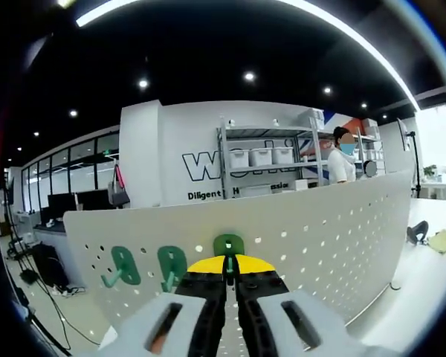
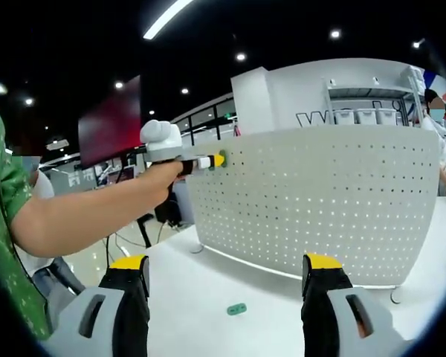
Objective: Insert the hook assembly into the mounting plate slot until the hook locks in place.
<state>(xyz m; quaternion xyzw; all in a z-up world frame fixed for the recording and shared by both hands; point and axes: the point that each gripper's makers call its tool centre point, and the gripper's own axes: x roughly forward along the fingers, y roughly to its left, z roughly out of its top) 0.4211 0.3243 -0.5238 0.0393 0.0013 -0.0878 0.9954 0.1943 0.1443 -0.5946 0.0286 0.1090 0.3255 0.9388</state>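
In the left gripper view, my left gripper [image 1: 230, 266] is shut on a green hook [image 1: 228, 245] and holds it flat against the white perforated mounting plate [image 1: 320, 230]. Two more green hooks [image 1: 125, 266] [image 1: 171, 266] hang on the plate to its left. The right gripper view shows a person's arm holding the left gripper [image 2: 217, 160] with the hook [image 2: 222, 158] at the upper left edge of the plate [image 2: 320, 201]. My right gripper [image 2: 227, 268] is open wide above the table, with nothing between its jaws. A small green piece [image 2: 236, 309] lies on the white table [image 2: 201, 282] ahead of it.
Behind the plate stand a metal shelf with white bins [image 1: 262, 156] and a person [image 1: 342, 158]. A yellow object [image 1: 442, 240] and a black item [image 1: 418, 232] lie on the table to the right. Desks with monitors [image 1: 82, 201] and cables on the floor are at the left.
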